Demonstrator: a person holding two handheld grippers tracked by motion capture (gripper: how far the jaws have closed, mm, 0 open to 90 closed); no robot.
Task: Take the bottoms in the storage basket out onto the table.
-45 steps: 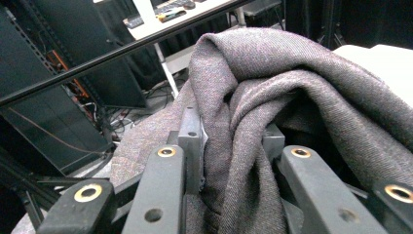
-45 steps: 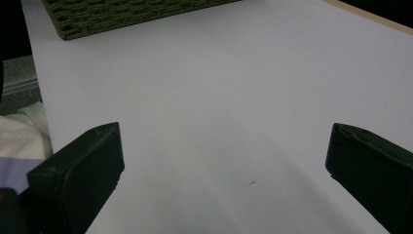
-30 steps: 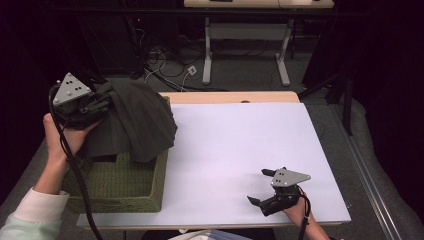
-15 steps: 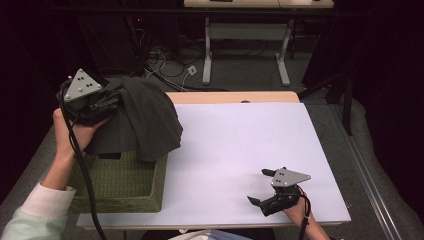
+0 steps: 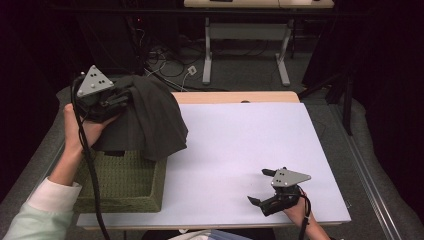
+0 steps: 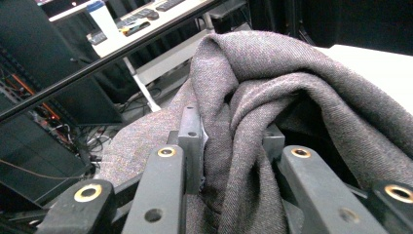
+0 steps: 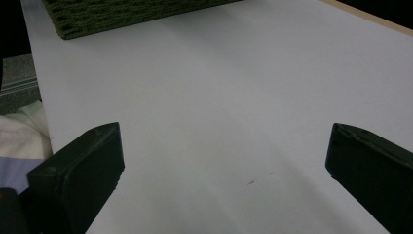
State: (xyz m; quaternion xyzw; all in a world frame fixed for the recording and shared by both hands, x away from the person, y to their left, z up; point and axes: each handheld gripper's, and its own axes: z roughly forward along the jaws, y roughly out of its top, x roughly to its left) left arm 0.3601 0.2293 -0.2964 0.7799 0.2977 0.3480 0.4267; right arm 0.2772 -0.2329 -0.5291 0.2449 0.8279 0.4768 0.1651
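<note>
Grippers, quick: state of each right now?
Left gripper: shut on the grey cloth.
Right gripper: open, holding nothing.

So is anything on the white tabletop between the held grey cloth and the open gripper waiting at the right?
Nothing visible. The left gripper is shut on the grey cloth, which hangs over the green basket. From there to the right gripper, open and low over the white tabletop, the surface is bare.

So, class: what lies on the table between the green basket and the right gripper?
Nothing: the high view shows bare white table between basket and right gripper.
</note>
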